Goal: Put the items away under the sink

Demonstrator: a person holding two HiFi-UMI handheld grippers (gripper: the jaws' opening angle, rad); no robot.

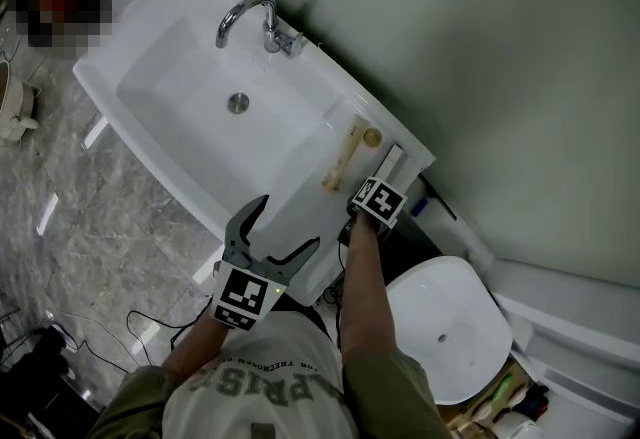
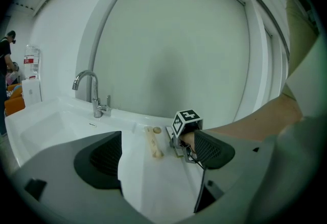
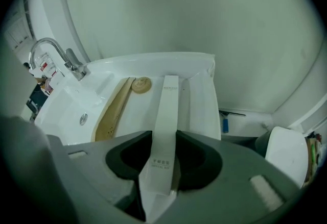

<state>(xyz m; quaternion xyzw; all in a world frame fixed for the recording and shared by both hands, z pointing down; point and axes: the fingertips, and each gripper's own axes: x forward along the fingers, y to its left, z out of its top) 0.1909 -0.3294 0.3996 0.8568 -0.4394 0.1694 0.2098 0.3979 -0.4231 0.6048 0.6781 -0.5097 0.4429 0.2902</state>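
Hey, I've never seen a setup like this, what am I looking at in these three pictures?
No robot: a person holds tongs in each hand. One picture comes from a camera on the person's head, looking down at a white sink and tap. The other two come from cameras riding on the tongs. The left tongs are open and empty. The right tongs grip a long white box at the sink's ledge; beside it lie a wooden stick and a small wooden disc.
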